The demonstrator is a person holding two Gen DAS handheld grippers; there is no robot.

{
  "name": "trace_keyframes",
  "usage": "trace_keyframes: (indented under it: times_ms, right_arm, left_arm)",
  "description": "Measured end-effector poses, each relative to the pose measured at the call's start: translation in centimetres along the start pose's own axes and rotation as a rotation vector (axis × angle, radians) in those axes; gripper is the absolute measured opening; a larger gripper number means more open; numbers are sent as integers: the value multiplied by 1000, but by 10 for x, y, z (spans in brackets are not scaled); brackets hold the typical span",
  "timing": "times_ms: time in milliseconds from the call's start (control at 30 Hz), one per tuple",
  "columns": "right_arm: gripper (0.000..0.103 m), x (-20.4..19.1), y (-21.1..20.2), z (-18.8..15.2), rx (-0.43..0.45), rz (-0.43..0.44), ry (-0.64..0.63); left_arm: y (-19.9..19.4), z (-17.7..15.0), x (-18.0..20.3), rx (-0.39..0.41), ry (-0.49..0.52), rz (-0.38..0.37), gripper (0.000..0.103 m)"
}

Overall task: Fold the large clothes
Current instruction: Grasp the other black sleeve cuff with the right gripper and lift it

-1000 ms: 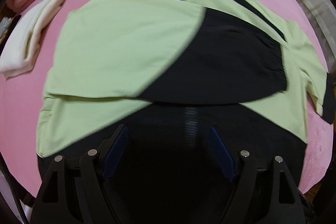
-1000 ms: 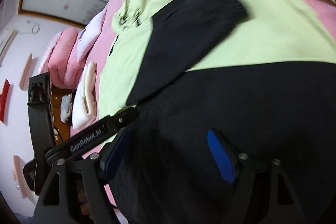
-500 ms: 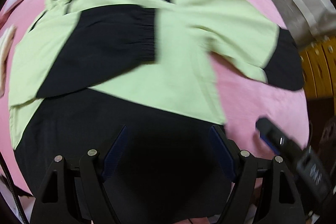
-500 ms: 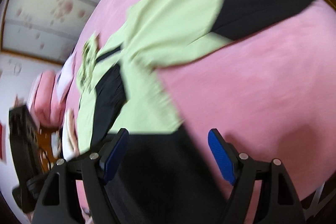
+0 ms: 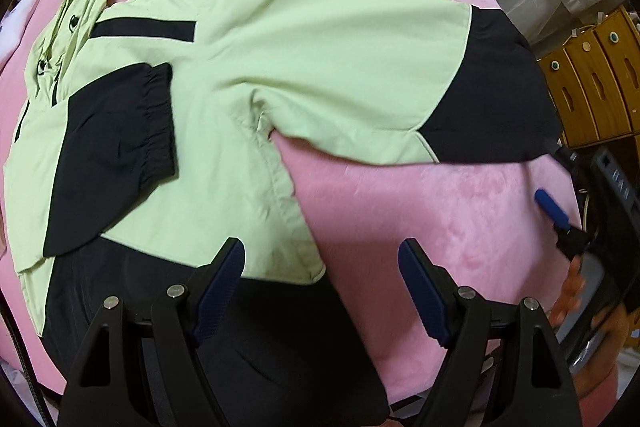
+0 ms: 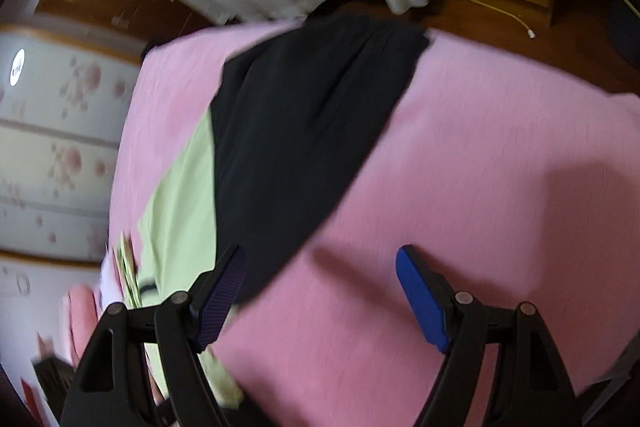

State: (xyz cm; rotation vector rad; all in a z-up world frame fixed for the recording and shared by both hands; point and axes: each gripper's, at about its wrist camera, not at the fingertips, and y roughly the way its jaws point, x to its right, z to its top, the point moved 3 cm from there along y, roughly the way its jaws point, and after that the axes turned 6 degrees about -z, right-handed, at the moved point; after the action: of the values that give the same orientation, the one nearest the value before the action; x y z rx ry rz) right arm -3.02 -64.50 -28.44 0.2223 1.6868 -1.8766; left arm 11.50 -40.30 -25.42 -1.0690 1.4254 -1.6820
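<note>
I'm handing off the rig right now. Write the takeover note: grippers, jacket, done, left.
Left gripper: open, empty, above the hem of the light green and black hooded jacket on the pink bed cover.
Right gripper: open, empty, near the outstretched sleeve's black cuff.
Done: one sleeve is folded across the body.
Left: fold in the outstretched sleeve, then fold the body.

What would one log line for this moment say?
jacket: flat on pink bed | one sleeve folded across | other sleeve spread out | left gripper: open, empty | right gripper: open, empty, over sleeve end
</note>
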Motion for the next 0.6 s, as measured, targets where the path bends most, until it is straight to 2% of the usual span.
trace_keyframes:
  times_ms: [200, 333, 367, 400, 433, 467, 533, 600]
  right_arm:
    - [78, 4, 19, 47, 110, 3, 80]
    - [78, 0, 24, 69, 182, -59, 61]
    - [75, -2, 25, 71, 194, -76, 48]
    - [70, -4, 26, 72, 209, -98, 37]
    - [54, -5, 26, 73, 221, -135, 32]
    - [34, -4, 26, 72, 230, -166, 38]
    - [21, 1, 26, 71, 248, -180, 67]
    - [16, 5, 20, 67, 278, -185, 102]
  left_arm:
    - [13, 16, 6, -23, -22, 14, 78]
    - [16, 21, 1, -24, -38, 7, 78]
    - [16, 20, 0, -22, -41, 5, 78]
    - [16, 22, -1, -20, -45, 5, 78]
    - [15, 22, -3, -18, -50, 5, 78]
    - [13, 22, -6, -14, -56, 5, 78]
    - [13, 17, -16, -7, -71, 7, 78]
    - [7, 11, -26, 2, -90, 8, 78]
